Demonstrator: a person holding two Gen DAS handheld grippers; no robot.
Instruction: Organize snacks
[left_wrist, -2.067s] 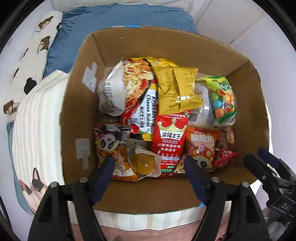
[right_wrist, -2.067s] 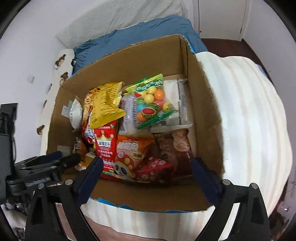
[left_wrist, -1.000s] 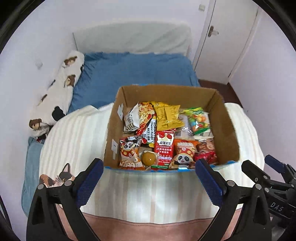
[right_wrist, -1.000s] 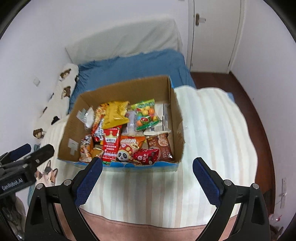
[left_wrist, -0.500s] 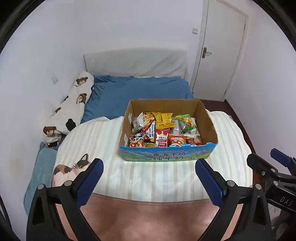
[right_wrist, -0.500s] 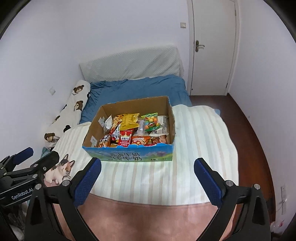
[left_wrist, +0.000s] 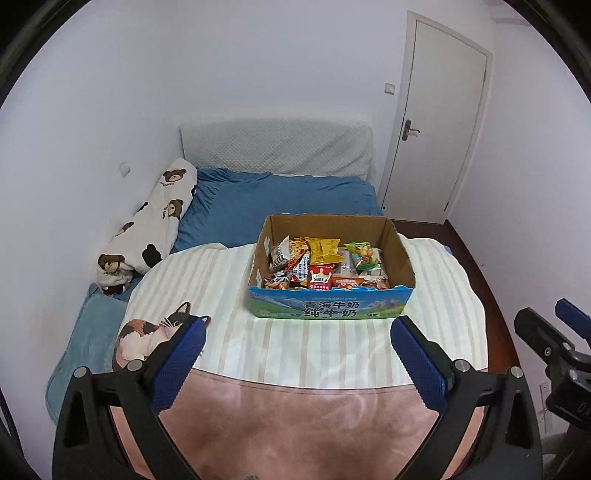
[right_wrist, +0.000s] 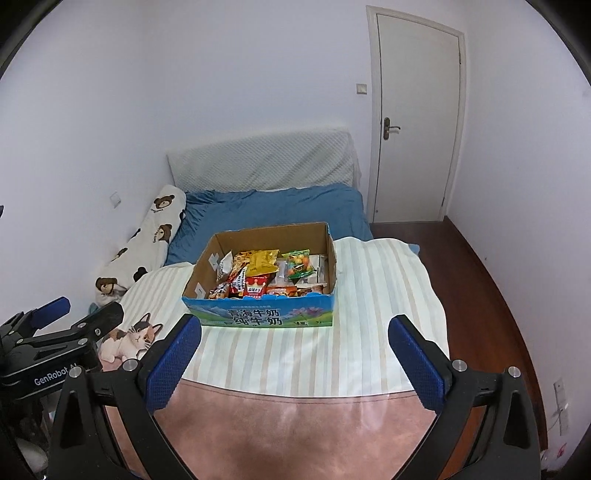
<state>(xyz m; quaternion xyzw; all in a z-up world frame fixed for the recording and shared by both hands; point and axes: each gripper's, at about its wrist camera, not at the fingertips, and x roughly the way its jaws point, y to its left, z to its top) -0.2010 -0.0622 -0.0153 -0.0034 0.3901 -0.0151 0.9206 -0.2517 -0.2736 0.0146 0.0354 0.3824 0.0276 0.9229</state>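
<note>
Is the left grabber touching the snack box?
Apart. In the left wrist view, the left gripper hangs open, with striped blanket showing between its fingertips and the cardboard box.

Box (left_wrist: 330, 309), blue front panel: white Chinese print "青海牛奶" over "纯牛奶", legible in both wrist views. Left gripper (right_wrist: 59, 347), black body as seen from the right wrist view: white lettering "GenRobot.A", the end cut off; right gripper (left_wrist: 554, 343), seen from the left wrist view, shows only a partial "D". Snack packets (left_wrist: 325, 264) inside the box carry print, too small to read; the bear pillow (left_wrist: 155, 221) has small words beside the bears, also unreadable.
</note>
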